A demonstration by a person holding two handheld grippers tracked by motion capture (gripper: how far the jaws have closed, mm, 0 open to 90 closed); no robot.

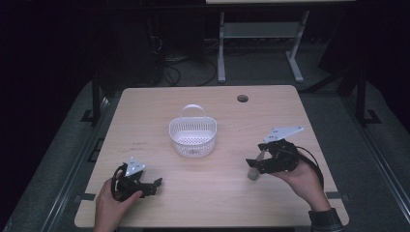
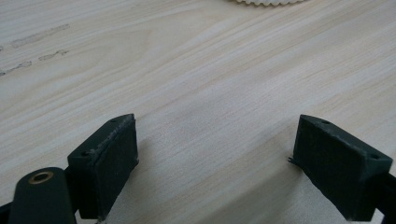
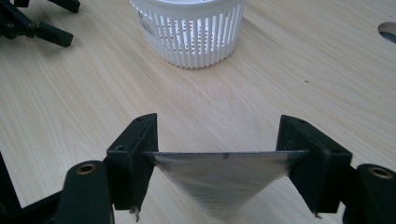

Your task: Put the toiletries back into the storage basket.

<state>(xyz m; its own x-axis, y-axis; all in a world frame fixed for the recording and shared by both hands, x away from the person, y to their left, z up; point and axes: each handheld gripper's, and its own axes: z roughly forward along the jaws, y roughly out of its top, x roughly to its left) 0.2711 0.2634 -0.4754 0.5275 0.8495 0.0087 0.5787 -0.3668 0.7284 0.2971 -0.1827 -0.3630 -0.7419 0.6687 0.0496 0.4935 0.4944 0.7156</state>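
One white basket (image 1: 193, 136) stood between the two tongs, left tongs (image 1: 153, 184) and right tongs (image 1: 252, 163); one grey cone-shaped piece (image 3: 224, 179) sat in the right pair.

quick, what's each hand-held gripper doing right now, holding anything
Left hand-held gripper: open, nothing between its jaws, low over the table.
Right hand-held gripper: closed on a grey scoop-like thing; what it is cannot be told.

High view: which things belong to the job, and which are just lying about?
Likely in the job: right gripper, shut on a grey wedge-shaped object; white slotted plastic basket with handle.
Lying about: left gripper, open over the light wooden table; round cable hole.
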